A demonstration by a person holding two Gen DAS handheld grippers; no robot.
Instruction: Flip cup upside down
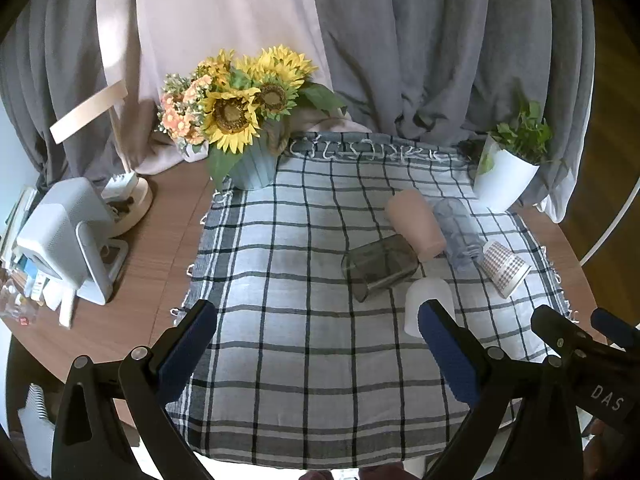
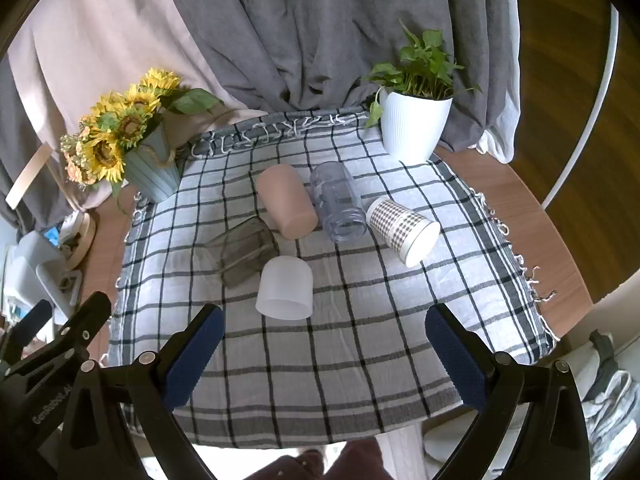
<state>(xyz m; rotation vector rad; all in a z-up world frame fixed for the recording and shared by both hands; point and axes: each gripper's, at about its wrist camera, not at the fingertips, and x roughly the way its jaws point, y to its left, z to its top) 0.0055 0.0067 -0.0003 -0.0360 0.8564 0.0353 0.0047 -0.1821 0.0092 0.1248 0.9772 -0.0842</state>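
Several cups sit on a checked cloth. A white frosted cup stands upside down, nearest me. A dark smoky square cup, a pink cup, a clear plastic cup and a houndstooth paper cup lie on their sides. They also show in the left wrist view: white, dark, pink, clear, paper. My left gripper is open and empty over the cloth. My right gripper is open and empty, just short of the white cup.
A sunflower pot stands at the cloth's back left and a white plant pot at the back right. Grey curtains hang behind. A white device and clutter sit at the round wooden table's left edge.
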